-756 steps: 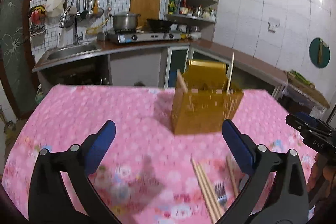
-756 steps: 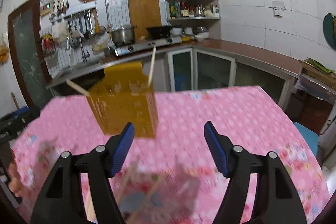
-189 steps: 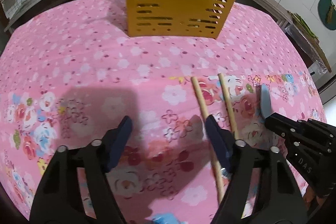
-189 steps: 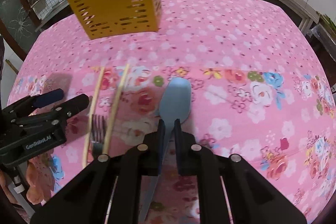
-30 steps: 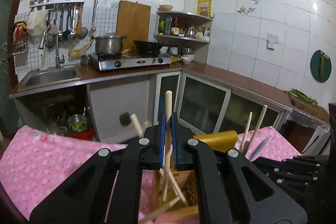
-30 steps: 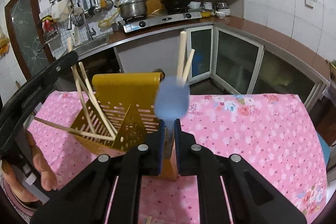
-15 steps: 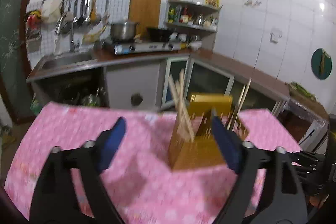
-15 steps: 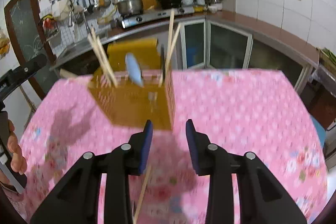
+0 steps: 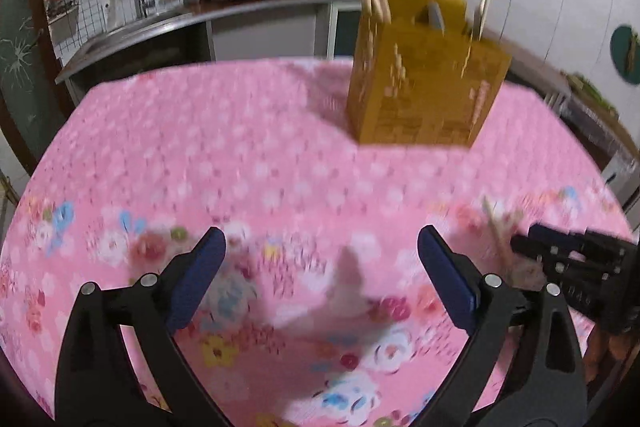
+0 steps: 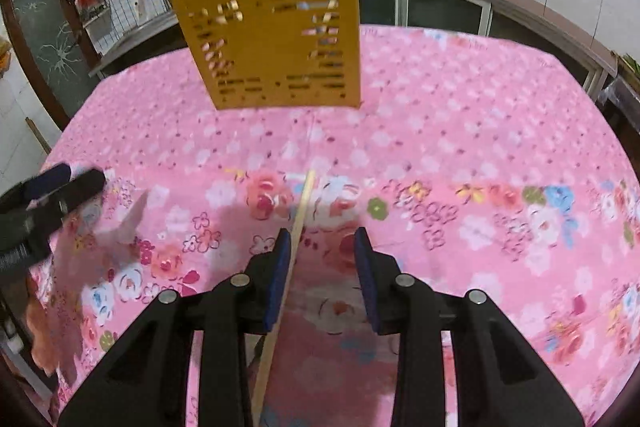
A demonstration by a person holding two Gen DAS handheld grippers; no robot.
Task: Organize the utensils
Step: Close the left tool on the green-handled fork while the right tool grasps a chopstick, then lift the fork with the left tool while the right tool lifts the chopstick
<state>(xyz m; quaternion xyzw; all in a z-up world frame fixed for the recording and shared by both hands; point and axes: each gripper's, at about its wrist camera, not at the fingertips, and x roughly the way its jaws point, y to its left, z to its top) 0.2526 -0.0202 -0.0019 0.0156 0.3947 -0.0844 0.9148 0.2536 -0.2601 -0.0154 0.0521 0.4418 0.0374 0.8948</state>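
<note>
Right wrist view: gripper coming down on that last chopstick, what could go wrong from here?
1. The chopstick lies flat on the tablecloth, hard against one finger of the right gripper rather than centred; closing may roll it aside or pinch cloth.
2. The left gripper, its jaws opening and empty, sits close by; the two could collide.
3. The yellow holder already has chopsticks splayed at angles, which may block insertion.

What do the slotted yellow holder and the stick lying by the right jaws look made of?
Yellow holder: probably moulded plastic, with one even mustard colour, thin flat walls and punched slots.
Chopstick: likely bare wood or bamboo, pale tan and matt; blur hides any grain.
</note>
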